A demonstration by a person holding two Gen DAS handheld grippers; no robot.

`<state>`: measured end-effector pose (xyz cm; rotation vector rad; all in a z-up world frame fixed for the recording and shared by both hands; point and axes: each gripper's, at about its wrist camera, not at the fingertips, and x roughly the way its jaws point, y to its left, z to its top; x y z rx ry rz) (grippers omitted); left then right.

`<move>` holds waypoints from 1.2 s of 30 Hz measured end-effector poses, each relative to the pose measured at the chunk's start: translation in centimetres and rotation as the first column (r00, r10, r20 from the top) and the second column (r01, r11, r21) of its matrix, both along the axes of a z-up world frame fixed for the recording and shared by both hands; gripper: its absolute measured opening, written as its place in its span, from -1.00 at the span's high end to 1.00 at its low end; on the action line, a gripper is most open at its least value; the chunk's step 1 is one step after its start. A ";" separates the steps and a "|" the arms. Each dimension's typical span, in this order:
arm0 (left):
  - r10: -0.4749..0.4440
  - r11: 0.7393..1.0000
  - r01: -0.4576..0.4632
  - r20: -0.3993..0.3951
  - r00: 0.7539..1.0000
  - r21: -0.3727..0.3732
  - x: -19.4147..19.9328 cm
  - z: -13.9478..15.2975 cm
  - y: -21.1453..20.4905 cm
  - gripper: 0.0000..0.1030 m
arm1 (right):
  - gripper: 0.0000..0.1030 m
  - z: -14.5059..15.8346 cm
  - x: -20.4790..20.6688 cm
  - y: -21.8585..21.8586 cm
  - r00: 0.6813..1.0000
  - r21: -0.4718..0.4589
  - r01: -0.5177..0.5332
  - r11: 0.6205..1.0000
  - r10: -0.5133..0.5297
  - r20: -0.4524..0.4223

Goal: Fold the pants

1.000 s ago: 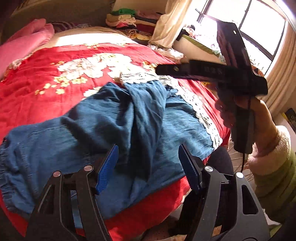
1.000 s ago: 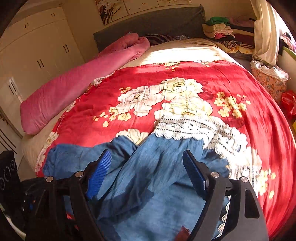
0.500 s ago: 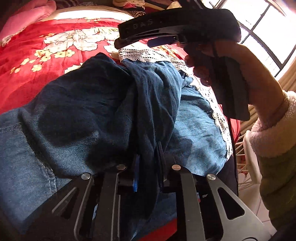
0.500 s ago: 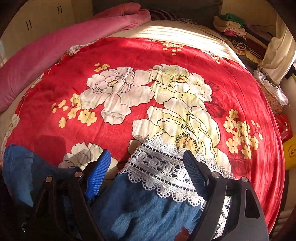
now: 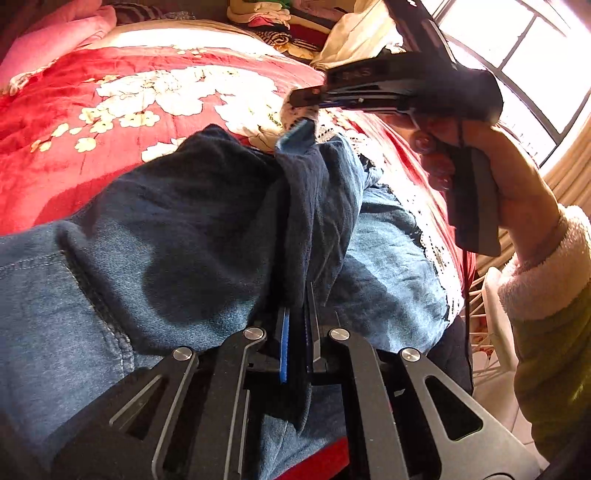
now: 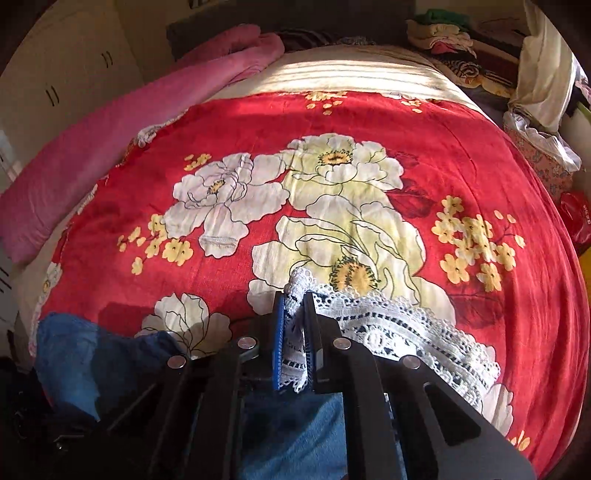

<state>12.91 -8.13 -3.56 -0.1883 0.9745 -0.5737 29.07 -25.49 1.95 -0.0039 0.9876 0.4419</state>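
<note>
Blue denim pants [image 5: 192,236] with a white lace hem [image 6: 399,328] lie crumpled on a red floral blanket [image 6: 258,129] on the bed. My left gripper [image 5: 297,317] is shut on a raised fold of the denim near the bed's front edge. My right gripper [image 6: 295,306] is shut on the lace hem of a leg; it shows in the left wrist view [image 5: 306,105] pinching the hem above the blanket. The denim [image 6: 291,428] runs back under the right gripper.
A pink quilt [image 6: 122,129] lies along the bed's left side. Piled clothes [image 6: 450,33] sit at the far right of the bed. A window [image 5: 524,48] and a white rack [image 5: 487,332] stand at the right, beyond the bed's edge.
My right gripper, open over the lace hem half a second ago, has closed on it. My left gripper closed on the denim fold earlier and stays clamped.
</note>
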 end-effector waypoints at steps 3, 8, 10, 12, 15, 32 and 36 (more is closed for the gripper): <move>0.018 1.000 -0.018 0.020 1.000 -0.013 -0.4 0.9 1.0 0.99 | 0.83 2.6 -2.3 -3.5 0.997 0.095 0.058 0.994 -0.063 0.046; 0.015 1.000 -0.014 0.050 0.999 -0.016 -1.1 2.2 1.5 1.00 | 0.83 5.5 -7.5 -8.9 0.982 0.226 0.136 0.965 -0.162 0.100; -0.014 1.000 0.014 0.062 0.998 -0.007 -1.6 2.4 0.9 1.00 | 0.83 6.0 -10.0 -10.8 0.976 0.277 0.155 0.948 -0.191 0.107; -0.053 0.999 0.052 0.073 0.996 0.011 -2.2 2.5 0.1 1.00 | 0.83 6.0 -12.8 -12.5 0.969 0.307 0.175 0.935 -0.219 0.114; -0.105 0.994 0.102 0.084 0.991 0.035 -3.7 2.3 -0.7 1.00 | 0.83 5.1 -17.3 -15.0 0.957 0.329 0.223 0.918 -0.270 0.103; -0.264 0.955 0.244 0.108 0.959 0.169 -6.0 0.0 -4.4 0.73 | 0.23 -4.9 -25.3 -19.6 0.913 0.336 0.408 0.849 -0.381 -0.144; -0.267 0.945 0.239 0.104 0.958 0.224 -6.1 -0.6 -5.0 1.00 | 0.79 -5.2 -24.9 -19.5 0.916 0.312 0.400 0.861 -0.379 -0.129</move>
